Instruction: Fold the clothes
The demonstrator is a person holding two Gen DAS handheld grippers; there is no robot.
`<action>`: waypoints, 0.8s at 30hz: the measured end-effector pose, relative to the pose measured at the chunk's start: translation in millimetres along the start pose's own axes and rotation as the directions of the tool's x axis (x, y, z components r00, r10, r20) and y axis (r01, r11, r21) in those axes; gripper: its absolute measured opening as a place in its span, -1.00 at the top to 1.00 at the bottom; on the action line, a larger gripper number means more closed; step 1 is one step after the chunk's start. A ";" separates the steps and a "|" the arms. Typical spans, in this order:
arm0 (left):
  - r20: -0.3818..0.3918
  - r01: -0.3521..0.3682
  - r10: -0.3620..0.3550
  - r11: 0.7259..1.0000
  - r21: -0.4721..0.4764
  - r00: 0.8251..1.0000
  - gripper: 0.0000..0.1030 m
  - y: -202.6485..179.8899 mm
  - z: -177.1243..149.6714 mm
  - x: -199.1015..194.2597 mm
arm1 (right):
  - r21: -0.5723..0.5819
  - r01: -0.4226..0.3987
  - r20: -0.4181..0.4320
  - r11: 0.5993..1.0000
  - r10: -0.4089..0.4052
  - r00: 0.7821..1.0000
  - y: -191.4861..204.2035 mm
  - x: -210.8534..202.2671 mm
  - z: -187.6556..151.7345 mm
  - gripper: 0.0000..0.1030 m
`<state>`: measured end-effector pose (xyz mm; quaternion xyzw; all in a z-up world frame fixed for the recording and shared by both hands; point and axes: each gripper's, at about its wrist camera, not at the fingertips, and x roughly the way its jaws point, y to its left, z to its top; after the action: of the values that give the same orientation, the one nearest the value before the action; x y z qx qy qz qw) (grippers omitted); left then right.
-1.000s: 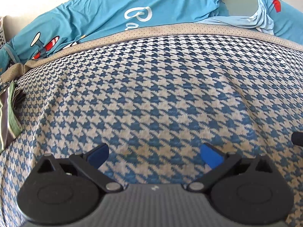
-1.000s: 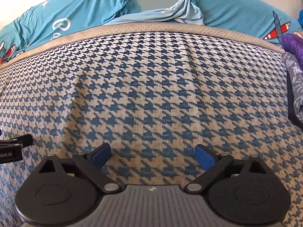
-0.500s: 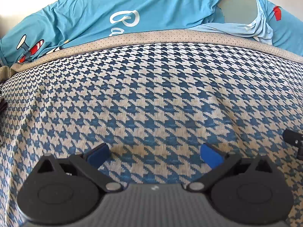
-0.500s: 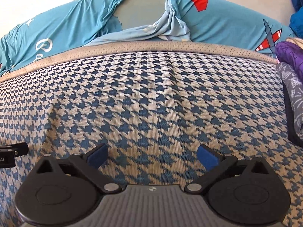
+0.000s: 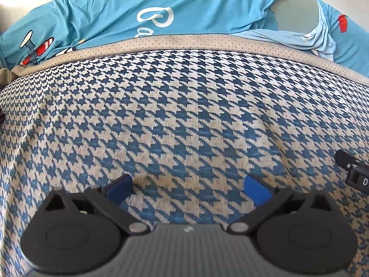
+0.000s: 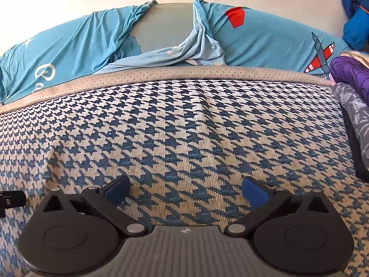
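Note:
A blue and beige houndstooth cloth (image 5: 184,115) with a beige dotted far hem (image 5: 184,42) lies spread flat and fills both views (image 6: 184,127). My left gripper (image 5: 188,188) is open and empty, low over the cloth's near part. My right gripper (image 6: 185,189) is open and empty, also low over the cloth. The right gripper's tip shows at the right edge of the left wrist view (image 5: 352,168). The left gripper's tip shows at the left edge of the right wrist view (image 6: 11,202).
A turquoise sheet with plane prints (image 5: 138,16) covers the surface beyond the cloth, bunched around a bare grey patch (image 6: 166,23). Purple and grey patterned clothes (image 6: 352,92) are piled at the right. A blue garment (image 6: 355,16) sits at the far right.
Both grippers have tilted up or drawn back a little, so the cloth's far hem sits lower in the views. More of the wall and sheet shows. The jaws stay open.

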<state>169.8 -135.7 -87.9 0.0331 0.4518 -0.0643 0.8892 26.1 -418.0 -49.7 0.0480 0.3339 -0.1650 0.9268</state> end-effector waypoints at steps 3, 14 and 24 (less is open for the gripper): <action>-0.007 -0.008 0.008 1.000 -0.003 1.000 -1.00 -0.1 -3.7 -1.0 | -0.021 0.015 0.008 1.000 -0.015 1.000 -0.4 -2.6 -1.1 -1.00; -0.012 0.016 -0.016 0.999 0.027 1.000 -1.00 4.4 -7.3 -3.0 | -0.019 0.011 0.021 1.000 -0.011 1.000 -10.2 -15.8 -9.1 -1.00; -0.002 0.012 -0.012 0.999 0.032 1.000 -1.00 5.2 -9.2 -4.0 | -0.022 0.009 0.019 1.000 -0.009 1.000 -11.3 -15.7 -8.1 -1.00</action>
<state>160.9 -129.1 -90.1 0.0448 0.4517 -0.0770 0.8877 6.0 -422.7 -45.7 0.0348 0.3271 -0.1661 0.9296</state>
